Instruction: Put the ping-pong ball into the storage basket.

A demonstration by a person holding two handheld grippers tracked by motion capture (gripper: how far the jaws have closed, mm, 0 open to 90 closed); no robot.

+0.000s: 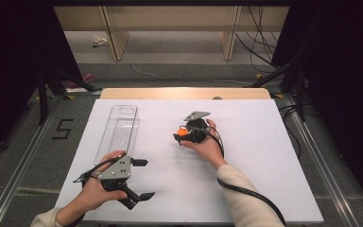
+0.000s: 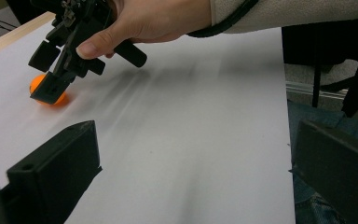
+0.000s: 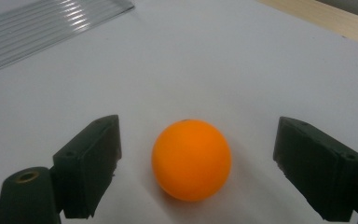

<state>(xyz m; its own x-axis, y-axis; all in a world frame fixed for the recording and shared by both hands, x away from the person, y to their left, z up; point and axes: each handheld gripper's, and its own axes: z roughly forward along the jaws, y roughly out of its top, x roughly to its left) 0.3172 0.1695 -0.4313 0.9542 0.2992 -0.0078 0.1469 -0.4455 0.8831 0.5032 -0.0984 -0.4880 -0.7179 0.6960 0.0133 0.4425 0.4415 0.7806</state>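
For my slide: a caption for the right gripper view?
Open right gripper straddling an orange ball on the white table.

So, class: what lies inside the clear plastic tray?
The clear plastic tray shows just its ribbed floor with the white table cover beneath. The left gripper hides its near end.

Right gripper (image 1: 183,136) mid-surface, fingers (image 3: 91,163) spread wide, tips low near the surface, hand (image 1: 208,144) curled around the body. Left gripper (image 1: 142,178) at near edge, fingers (image 2: 58,175) wide apart, pointing right, held in left hand (image 1: 97,187).
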